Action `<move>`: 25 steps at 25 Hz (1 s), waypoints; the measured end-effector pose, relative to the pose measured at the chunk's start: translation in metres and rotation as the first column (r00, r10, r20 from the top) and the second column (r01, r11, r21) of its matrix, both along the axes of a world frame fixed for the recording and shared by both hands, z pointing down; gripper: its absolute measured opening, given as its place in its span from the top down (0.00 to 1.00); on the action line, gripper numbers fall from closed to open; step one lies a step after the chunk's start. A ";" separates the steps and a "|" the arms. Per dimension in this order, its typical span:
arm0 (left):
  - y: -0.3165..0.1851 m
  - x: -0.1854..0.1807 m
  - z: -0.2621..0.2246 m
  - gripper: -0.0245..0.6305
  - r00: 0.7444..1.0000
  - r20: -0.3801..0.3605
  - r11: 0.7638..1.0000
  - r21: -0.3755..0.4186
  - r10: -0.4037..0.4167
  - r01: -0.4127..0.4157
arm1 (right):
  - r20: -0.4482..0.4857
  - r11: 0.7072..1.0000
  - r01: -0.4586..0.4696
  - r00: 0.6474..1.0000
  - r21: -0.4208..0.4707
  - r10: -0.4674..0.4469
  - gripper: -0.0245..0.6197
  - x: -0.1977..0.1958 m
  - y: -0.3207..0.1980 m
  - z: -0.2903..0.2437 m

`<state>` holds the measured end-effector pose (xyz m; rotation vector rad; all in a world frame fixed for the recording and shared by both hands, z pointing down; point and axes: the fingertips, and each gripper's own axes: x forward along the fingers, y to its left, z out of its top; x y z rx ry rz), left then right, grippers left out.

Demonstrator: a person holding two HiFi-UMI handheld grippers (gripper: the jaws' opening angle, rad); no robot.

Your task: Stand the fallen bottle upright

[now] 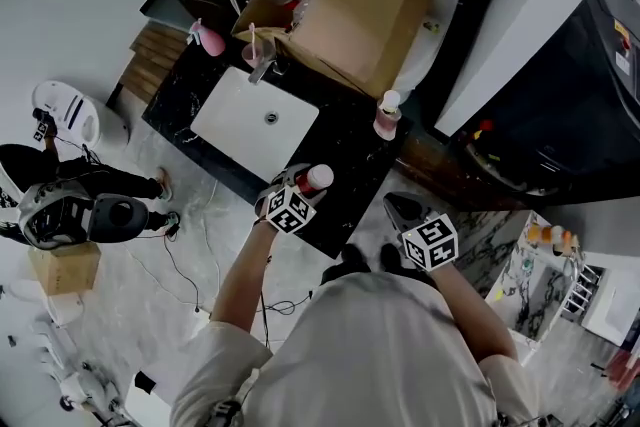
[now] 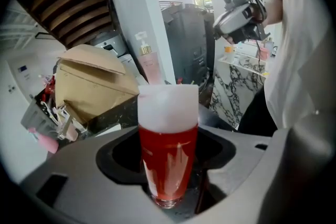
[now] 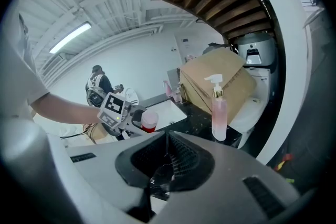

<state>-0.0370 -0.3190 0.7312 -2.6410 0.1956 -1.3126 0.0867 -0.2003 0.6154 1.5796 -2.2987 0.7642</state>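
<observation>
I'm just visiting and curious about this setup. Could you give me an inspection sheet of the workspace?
Surface: dark marble counter with a white sink set in it.
Job's things: red bottle with a white cap, held cap up near the counter's front edge.
Clutter: cardboard box behind the sink; pink pump bottle standing at the counter's right edge.
Grippers: left gripper, fingers closed on the red bottle; right gripper, fingers together, holding nothing.
Cables: thin cables lying loose on the floor.
Surroundings: another person low on the pale floor at left; dark appliance at right.
</observation>
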 end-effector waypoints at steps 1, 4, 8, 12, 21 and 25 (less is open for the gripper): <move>-0.001 0.000 -0.002 0.52 1.000 -0.020 1.000 -0.012 -0.019 0.019 | -0.001 1.000 0.001 1.000 0.000 -0.001 0.90 -0.001 0.000 0.000; -0.002 0.000 -0.010 0.52 0.995 -0.075 0.997 -0.050 -0.068 0.065 | -0.003 1.000 0.004 1.000 0.001 -0.004 0.90 -0.005 0.002 -0.001; 0.001 0.002 -0.016 0.52 0.990 -0.111 0.994 -0.066 -0.090 0.083 | -0.004 1.000 0.004 1.000 0.005 -0.004 0.90 -0.008 0.005 -0.001; 0.003 0.006 -0.023 0.52 0.977 -0.172 0.989 -0.095 -0.124 0.109 | -0.009 1.000 0.002 1.000 0.008 -0.002 0.90 -0.010 0.008 -0.001; 0.010 0.014 -0.041 0.52 0.911 -0.350 0.971 -0.170 -0.219 0.169 | -0.020 1.000 0.015 1.000 0.008 -0.015 0.90 -0.018 0.013 -0.004; 0.019 0.010 -0.031 0.52 0.910 -0.351 0.972 -0.161 -0.219 0.172 | -0.020 1.000 0.022 1.000 0.002 -0.022 0.90 -0.022 0.013 -0.001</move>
